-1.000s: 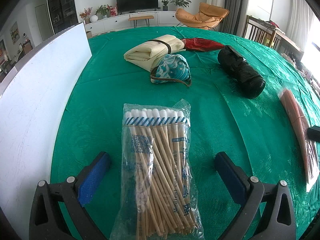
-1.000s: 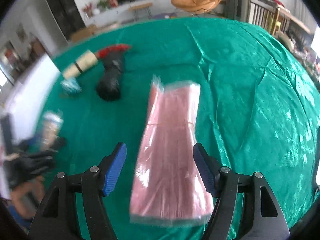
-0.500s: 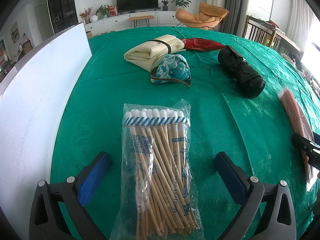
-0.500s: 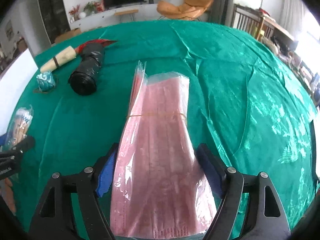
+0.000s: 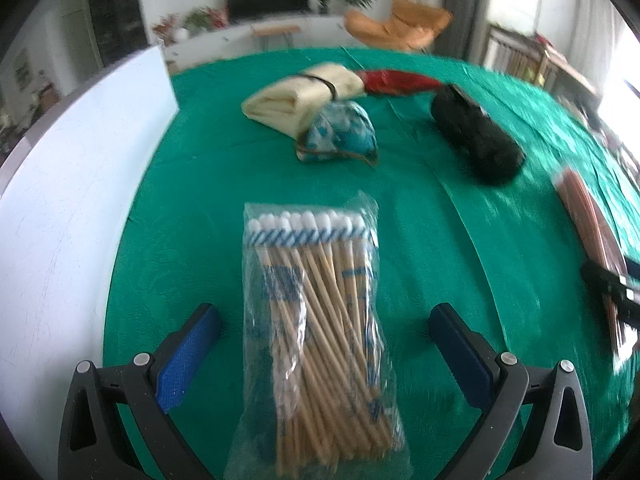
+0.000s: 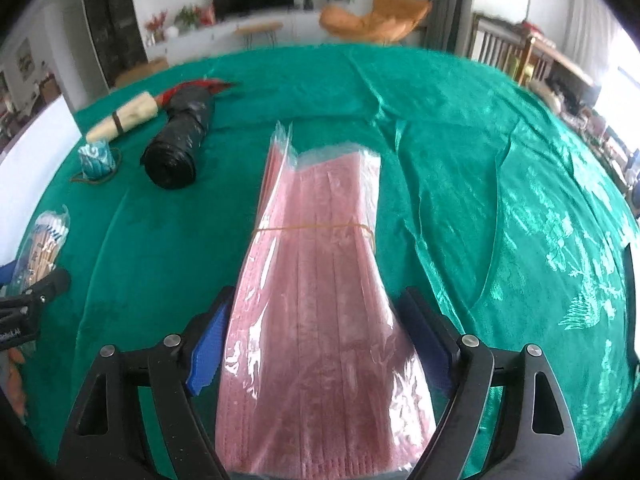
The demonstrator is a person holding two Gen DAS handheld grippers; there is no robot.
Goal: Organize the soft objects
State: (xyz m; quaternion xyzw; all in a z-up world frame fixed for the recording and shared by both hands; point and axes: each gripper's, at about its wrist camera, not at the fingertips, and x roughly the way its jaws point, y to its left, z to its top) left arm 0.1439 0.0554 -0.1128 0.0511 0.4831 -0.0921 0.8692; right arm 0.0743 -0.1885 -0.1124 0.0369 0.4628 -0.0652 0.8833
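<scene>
A clear bag of cotton swabs (image 5: 316,332) lies on the green cloth between the fingers of my left gripper (image 5: 324,316), which is open with a gap on each side. A flat pink pack of face masks (image 6: 320,292), bound by a rubber band, lies between the blue pads of my right gripper (image 6: 316,300). Its jaws are opening and stand close beside the pack's edges. The swab bag (image 6: 46,240) and the left gripper's fingertip (image 6: 44,284) show at the left edge of the right wrist view.
Further back on the green tablecloth (image 5: 460,240) lie a cream rolled cloth (image 5: 304,92), a blue patterned pouch (image 5: 340,136), a red folded item (image 5: 396,80) and a black roll (image 5: 476,140). A white board (image 5: 60,220) stands along the left side.
The right gripper's jaws have widened and moved forward along the pink pack, which now fills the space between them. The left view has barely shifted; the right gripper's fingertip has appeared at its right edge.
</scene>
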